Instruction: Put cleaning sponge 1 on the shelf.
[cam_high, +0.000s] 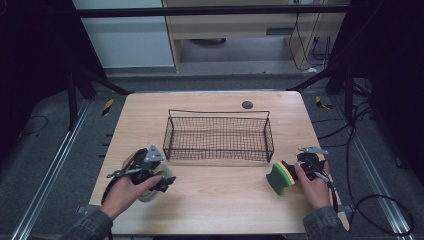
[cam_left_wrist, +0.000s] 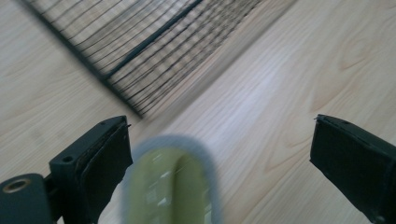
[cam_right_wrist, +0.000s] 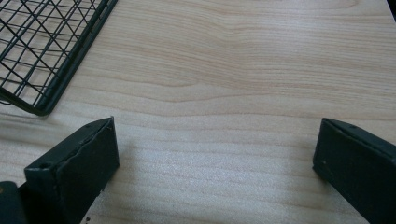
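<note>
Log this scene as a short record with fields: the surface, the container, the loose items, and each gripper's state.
surface: light wooden table
container: black wire basket, mid-table, nothing seen inside
item 1: green and yellow sponge, right of the basket, by the right gripper
item 2: round pale item with a yellowish middle, blurred, under the left gripper
left gripper: jaws wide open over the round item, not pressing it
right gripper: jaws wide open, bare table between them
</note>
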